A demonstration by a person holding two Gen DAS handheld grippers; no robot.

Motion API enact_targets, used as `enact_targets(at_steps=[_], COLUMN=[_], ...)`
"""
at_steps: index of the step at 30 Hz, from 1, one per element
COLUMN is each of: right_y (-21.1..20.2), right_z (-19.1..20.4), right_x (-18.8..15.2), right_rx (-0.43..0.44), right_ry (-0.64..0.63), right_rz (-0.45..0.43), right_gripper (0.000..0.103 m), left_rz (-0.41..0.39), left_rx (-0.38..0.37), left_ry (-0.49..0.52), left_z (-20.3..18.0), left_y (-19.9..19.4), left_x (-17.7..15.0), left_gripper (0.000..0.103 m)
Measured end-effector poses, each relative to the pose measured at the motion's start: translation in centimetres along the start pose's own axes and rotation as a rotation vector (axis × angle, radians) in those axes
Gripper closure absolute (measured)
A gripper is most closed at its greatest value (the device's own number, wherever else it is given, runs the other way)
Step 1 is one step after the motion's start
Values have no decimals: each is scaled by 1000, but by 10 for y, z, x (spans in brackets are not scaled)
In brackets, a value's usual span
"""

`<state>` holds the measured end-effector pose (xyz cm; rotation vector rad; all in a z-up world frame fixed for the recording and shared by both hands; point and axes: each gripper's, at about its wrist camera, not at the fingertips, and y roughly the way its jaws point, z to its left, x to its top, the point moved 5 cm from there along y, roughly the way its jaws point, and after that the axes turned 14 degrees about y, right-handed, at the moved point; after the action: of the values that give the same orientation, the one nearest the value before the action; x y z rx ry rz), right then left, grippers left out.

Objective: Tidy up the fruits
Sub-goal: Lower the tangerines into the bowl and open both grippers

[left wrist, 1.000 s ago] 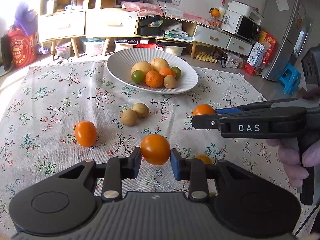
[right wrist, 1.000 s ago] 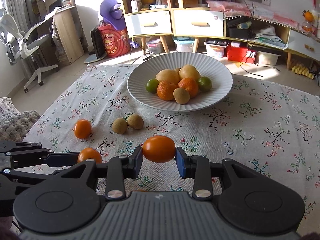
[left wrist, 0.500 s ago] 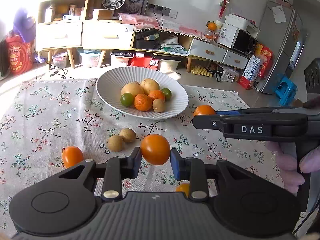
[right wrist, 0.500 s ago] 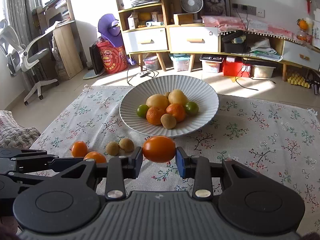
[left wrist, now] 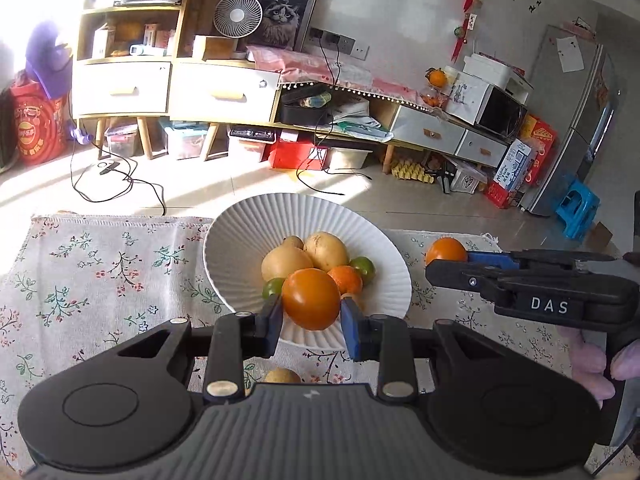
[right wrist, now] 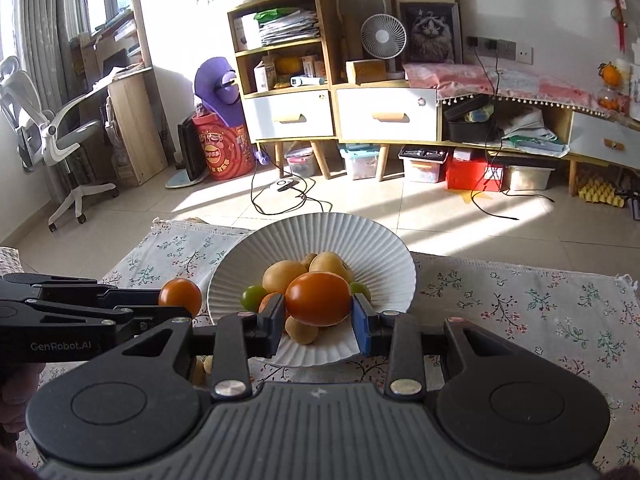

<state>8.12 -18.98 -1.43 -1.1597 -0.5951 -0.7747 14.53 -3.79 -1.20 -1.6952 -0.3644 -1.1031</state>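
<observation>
now, two orange fruits carried over the bowl

both grippers are closed on fruit. in the left gripper (left wrist: 311, 320) a round orange fruit (left wrist: 311, 298) is pinched between the blue pads, and in the right gripper (right wrist: 319, 320) an oval orange fruit (right wrist: 318, 298) is clamped the same way. each fruit is held in the air in front of the white ribbed bowl (left wrist: 240, 240), which already holds yellow, orange and green fruit.

for a good placement, each fruit is best brought low over a free part of the bowl before the pads are eased apart, since round fruit is likely to roll or bounce off the pile. the two grippers are best kept from crossing: one release at a time is judged safer. at least one small brownish fruit (left wrist: 282, 376) is seen on the cloth below the left gripper, so the task is judged unfinished.

the bowl is set on a floral tablecloth (right wrist: 520, 304). behind it a sunlit tiled floor, a low cabinet with drawers (right wrist: 384, 114), a desk fan (right wrist: 383, 38) and a white office chair (right wrist: 44, 136) are seen.
</observation>
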Motion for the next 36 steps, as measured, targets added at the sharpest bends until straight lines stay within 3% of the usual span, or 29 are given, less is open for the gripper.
enact_targets(at_steps=[8,16,24,36], right_y=[30,70,99,119], right_z=[-9,-9,-15,-14], right_x=[14,31,31,34], right_rx=[5,41,45,24], right_ry=[27,104,180,226], right_rz=[9,59,120,171], right_gripper=[71,71,71,71], left_rz=[2,21,25,43], left_rx=[-3,-52,-79,-61], left_ry=[-54,-116,-119,-92], left_z=[20,36,41,43], left_y=[29,62,77,90], left_x=[17,23,22,24], left_gripper=[82,82,82,82])
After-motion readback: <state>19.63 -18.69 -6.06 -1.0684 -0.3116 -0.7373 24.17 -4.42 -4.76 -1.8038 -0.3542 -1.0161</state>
